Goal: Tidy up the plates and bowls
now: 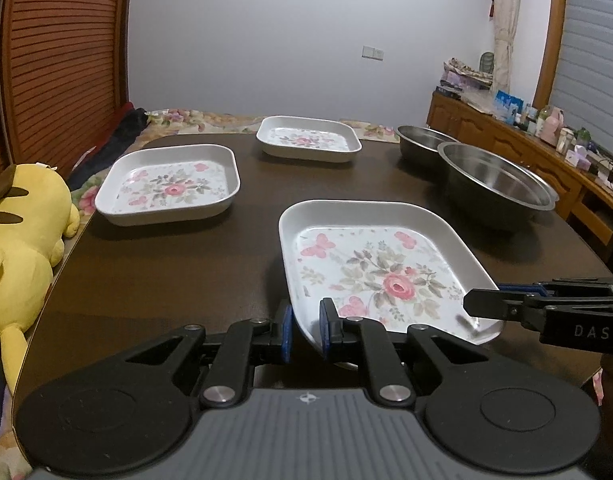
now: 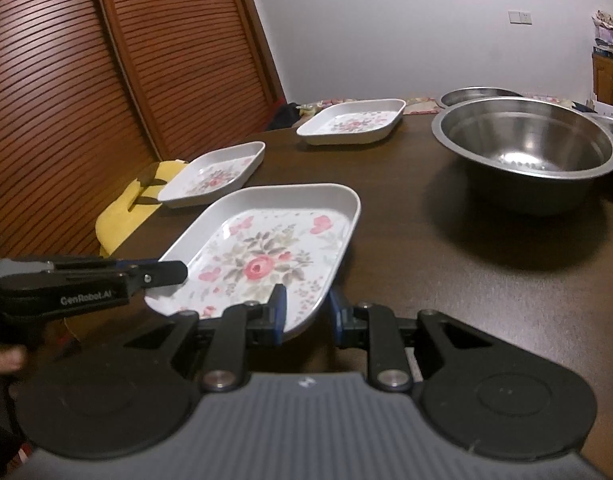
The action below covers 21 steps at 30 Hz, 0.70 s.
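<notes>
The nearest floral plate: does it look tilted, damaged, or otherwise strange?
The nearest floral plate shows no crack or spill. It sits diagonally, one corner toward the cameras, unlike the other two plates. The left tool and the right tool each straddle its rim. Whether it is lifted, I cannot tell.

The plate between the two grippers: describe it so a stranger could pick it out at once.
On the dark brown table, three white square plates with a pink rose print lie apart from the steel bowls. The one meant is the nearest plate, at the near edge. Only it has the left gripper and the right gripper straddling its rim.
</notes>
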### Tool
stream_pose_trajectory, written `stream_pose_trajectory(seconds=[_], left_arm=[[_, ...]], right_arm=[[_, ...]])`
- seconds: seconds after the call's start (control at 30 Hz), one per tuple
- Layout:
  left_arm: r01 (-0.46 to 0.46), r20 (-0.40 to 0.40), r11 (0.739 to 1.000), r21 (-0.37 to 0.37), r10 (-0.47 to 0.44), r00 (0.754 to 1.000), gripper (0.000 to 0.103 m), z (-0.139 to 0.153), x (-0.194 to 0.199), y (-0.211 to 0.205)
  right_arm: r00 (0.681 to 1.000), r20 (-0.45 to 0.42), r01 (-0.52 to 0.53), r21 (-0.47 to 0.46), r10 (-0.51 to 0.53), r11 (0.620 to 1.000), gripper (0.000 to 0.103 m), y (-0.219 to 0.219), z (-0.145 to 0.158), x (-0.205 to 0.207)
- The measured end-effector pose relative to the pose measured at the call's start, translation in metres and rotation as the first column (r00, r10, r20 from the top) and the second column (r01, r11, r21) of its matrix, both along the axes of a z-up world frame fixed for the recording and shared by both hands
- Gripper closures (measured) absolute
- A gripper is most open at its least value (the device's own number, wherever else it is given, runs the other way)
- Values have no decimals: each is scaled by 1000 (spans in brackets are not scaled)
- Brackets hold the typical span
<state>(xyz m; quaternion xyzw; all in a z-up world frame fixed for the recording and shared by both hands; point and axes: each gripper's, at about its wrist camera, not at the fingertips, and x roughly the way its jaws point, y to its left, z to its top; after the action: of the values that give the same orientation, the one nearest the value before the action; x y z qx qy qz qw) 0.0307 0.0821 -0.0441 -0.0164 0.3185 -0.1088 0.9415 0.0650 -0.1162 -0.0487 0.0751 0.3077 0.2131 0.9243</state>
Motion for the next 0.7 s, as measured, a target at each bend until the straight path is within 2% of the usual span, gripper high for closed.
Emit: stream_pose_trajectory(seconds=[0.27,0.7], left_arm=[[-7,-24,1000,-3,7,1000,87,-9,4,1],[-12,-27,1000,-13,12,1000,87,-11,5,2]], right_arm=[[1000,-29,4,21,-3,1000,78,-2,-6,0],[1000,1,5,4,-5,1000,78,0,-10,-5]])
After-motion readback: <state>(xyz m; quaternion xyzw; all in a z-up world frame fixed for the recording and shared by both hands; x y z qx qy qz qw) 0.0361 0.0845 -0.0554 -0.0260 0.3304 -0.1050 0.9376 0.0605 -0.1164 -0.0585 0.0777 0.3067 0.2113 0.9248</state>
